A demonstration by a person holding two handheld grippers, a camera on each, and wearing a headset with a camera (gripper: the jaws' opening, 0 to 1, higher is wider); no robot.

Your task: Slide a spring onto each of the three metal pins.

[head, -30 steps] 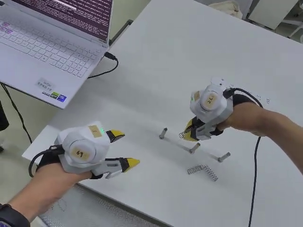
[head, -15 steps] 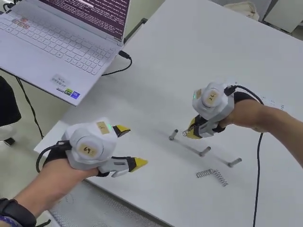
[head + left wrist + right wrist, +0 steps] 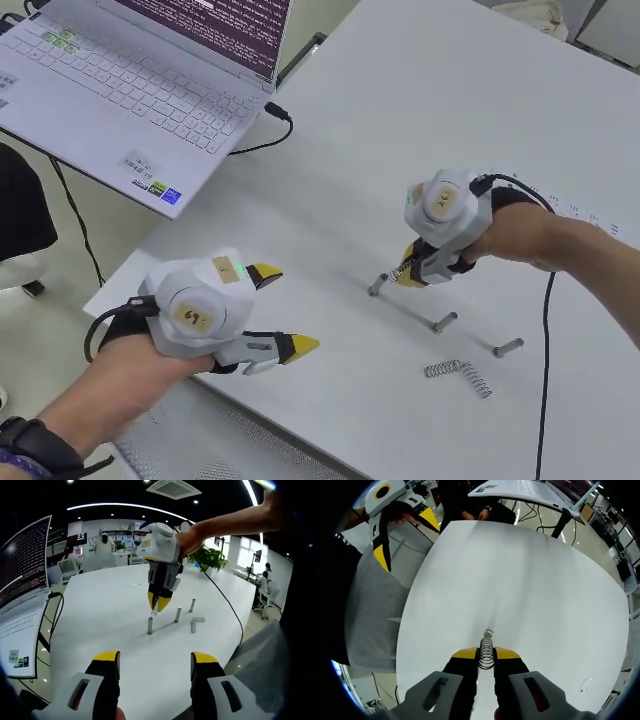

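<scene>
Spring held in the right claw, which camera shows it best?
The right gripper view: the spring sits close up, coils clear, clamped in the right claw, with a pin just beyond. The left gripper view shows it small, hanging above the pin. In the head view the claw hides most of it.

A white workbench point(image 3: 420, 110) stands in a bright open office with a pale floor point(image 3: 70, 265). An open laptop point(image 3: 130, 90) stands just beside it, with 1 black cable point(image 3: 280, 112) plugged in. Ceiling strip lights point(image 3: 125, 504), windows point(image 3: 247, 555) and a leafy plant point(image 3: 207, 557) show beyond, and a grey mesh chair point(image 3: 375, 610) is at the bench's edge.
</scene>
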